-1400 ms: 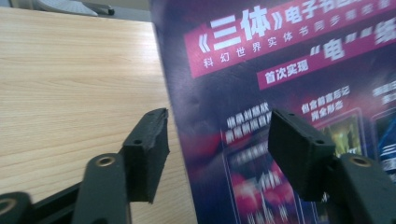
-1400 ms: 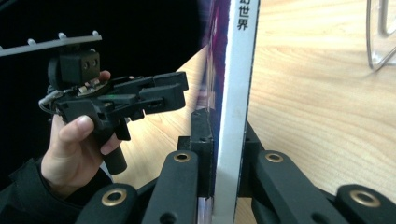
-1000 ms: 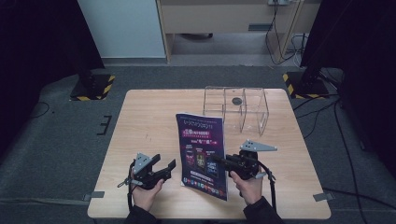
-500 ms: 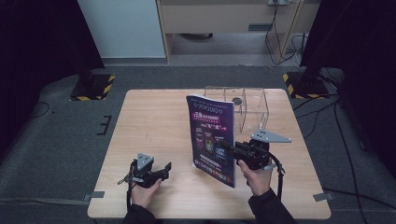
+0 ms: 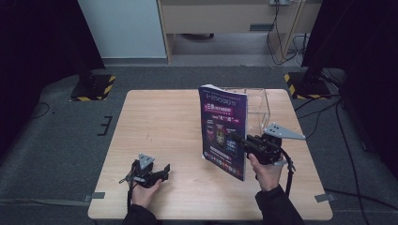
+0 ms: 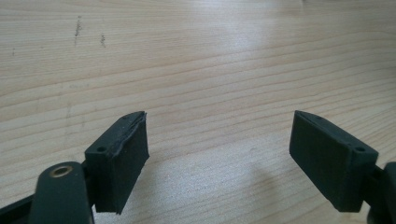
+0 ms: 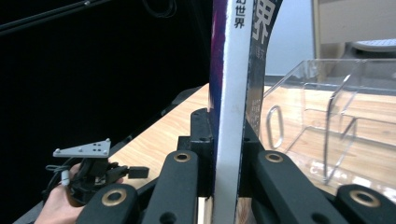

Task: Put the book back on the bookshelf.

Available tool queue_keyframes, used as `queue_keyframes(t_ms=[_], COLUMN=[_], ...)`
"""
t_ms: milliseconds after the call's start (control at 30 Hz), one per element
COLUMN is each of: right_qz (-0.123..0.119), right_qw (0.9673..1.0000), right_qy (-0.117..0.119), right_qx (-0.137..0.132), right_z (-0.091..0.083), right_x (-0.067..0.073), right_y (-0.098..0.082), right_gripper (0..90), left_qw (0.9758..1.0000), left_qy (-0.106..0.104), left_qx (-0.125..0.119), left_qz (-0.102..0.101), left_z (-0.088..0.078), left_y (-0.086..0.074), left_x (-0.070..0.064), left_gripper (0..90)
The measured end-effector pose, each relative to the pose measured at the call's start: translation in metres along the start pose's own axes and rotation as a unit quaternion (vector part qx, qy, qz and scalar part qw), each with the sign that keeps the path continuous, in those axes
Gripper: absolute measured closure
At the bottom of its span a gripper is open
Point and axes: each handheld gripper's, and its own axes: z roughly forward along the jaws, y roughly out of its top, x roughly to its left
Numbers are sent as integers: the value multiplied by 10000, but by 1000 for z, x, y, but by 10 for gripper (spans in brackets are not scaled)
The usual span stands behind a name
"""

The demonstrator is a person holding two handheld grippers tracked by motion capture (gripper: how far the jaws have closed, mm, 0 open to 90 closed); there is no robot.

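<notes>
At about seven o'clock on the desk point(image 5: 164, 122), the left gripper point(image 5: 157, 174) lies low in the person's left hand point(image 5: 143, 192). Its fingers point(image 6: 122, 161) have just been opening and now stand wide apart, with bare wood between them. Toward four o'clock, the right gripper point(image 5: 239, 140) has its fingers clamped tight on the spine edge of a magazine point(image 5: 224, 129), which stands upright, lifted clear of the desk, its purple cover facing left. Just behind it, at about one o'clock, a clear plastic rack point(image 5: 256, 105) sits on the desk; in the right gripper view it lies to the magazine's right.
</notes>
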Motion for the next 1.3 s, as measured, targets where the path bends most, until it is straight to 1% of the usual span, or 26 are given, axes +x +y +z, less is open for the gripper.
queue_keyframes(t_ms=[100,133,467,633,733,767,800,833,1100,1133,1300], right_qz=[-47,-60,-97,-93,-137,-108,-132,-141,-171,-206,-222], right_qw=[9999,9999,9986,9976,9969,9968,9965,9963,9941,9937,9922], right_qy=[-97,-118,-447,-595,-671,-694,-732,-748,-967,-999,-1143], right_qx=[-31,-54,-261,-352,-386,-384,-388,-392,-451,-462,-455], right_z=[-4,-5,-24,-34,-39,-40,-41,-42,-53,-54,-59], right_x=[-3,-4,-17,-23,-26,-26,-28,-29,-37,-38,-43], right_y=[4,5,17,22,24,25,25,26,31,32,34], right_gripper=[830,830,829,830,829,829,830,829,829,829,830], left_qw=[10000,10000,9998,9991,9988,9984,9982,9981,9980,9979,9980], left_qy=[29,45,125,211,269,314,341,364,370,368,361], left_qx=[59,57,177,355,398,422,436,441,476,483,481], left_qz=[20,-8,-2,26,121,183,221,228,202,206,199], left_z=[2,3,6,9,10,10,11,11,11,12,12], left_y=[-1,-1,0,1,1,1,1,1,2,2,2], left_x=[1,1,2,1,-1,-3,-4,-4,-3,-3,-4], left_gripper=[182,182,175,173,169,167,163,158,135,131,118])
